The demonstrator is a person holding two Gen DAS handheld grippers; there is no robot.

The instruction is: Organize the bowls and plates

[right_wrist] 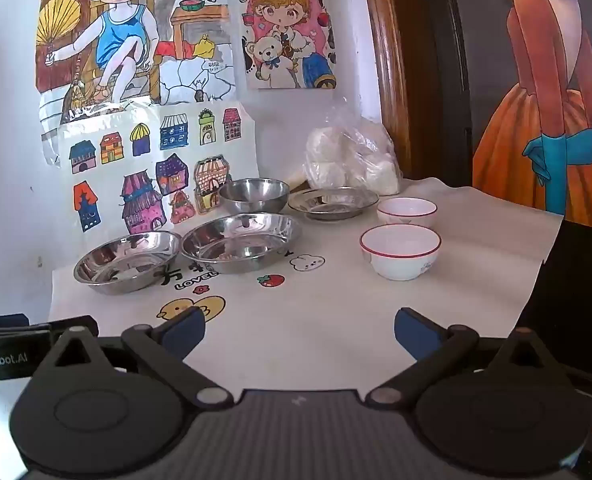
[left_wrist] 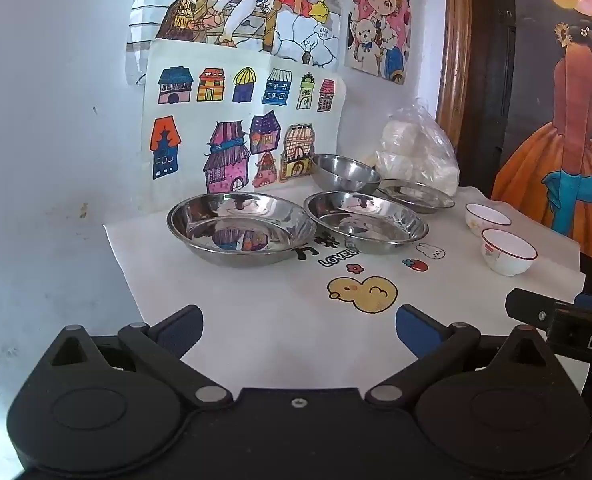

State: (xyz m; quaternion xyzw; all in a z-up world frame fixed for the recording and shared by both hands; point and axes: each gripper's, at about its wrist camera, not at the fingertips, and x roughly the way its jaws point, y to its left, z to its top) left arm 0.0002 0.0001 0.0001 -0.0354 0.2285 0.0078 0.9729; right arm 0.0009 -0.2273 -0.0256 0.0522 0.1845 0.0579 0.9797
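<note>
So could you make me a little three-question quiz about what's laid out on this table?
1. True or false: a white bowl is stacked inside another.
2. How many steel dishes are on the cloth?
3. What sits by the wall behind the small steel plate? A) plastic bag B) kettle C) mug

Key
1. False: both white bowls, near and far, stand apart.
2. Four: two wide plates, the small plate, one steel bowl.
3. A, the plastic bag.
</note>
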